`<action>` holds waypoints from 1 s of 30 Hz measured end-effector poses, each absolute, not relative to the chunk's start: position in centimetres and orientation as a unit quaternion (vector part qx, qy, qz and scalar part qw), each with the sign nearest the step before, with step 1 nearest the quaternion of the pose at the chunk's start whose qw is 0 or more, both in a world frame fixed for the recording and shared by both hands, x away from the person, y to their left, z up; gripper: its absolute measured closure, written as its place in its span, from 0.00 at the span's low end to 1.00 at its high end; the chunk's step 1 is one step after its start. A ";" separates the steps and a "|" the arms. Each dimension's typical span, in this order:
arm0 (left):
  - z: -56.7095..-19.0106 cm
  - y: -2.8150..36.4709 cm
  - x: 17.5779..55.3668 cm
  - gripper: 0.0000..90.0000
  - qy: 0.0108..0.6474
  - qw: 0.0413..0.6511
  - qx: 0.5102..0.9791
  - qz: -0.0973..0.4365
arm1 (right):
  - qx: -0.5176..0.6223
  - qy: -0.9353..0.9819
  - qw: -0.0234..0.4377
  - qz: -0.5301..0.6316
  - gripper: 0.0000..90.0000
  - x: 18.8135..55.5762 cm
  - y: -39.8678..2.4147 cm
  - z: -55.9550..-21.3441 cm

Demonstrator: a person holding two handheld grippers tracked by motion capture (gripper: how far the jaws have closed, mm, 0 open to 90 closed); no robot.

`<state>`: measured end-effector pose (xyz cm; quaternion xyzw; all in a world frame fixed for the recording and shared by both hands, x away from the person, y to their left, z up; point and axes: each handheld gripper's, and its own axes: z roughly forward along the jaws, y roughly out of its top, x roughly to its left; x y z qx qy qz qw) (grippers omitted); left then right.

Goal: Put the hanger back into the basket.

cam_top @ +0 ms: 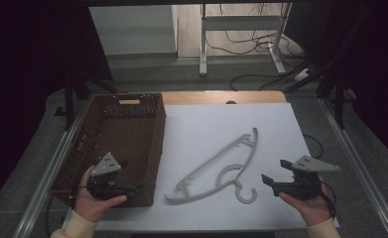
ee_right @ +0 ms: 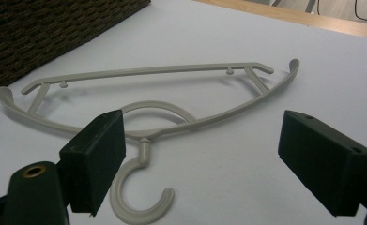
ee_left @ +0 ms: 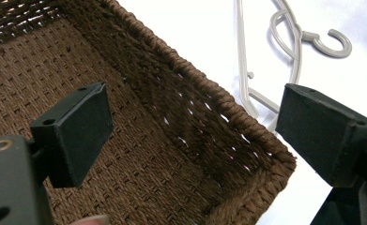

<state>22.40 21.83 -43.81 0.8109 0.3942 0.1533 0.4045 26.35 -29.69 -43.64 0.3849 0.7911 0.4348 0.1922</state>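
Note:
A grey plastic hanger lies flat on the white table top, its hook toward the front edge. The right gripper view has the hanger just beyond the jaws, hook nearest. My right gripper is open, a short way right of the hook, with nothing between its jaws. My left gripper is open too, held over the near right corner of the brown woven basket. In the left gripper view the basket rim runs between the jaws and the hanger lies beyond it.
The white sheet covers most of the wooden table. The basket sits at the table's left side. Metal rails run along both table sides. Desk legs and cables stand on the floor behind.

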 end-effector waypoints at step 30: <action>-43.5 22.2 21.9 0.13 0.401 0.402 0.808 0.156 | 0.377 0.803 0.177 0.427 0.20 26.9 -29.3 -43.9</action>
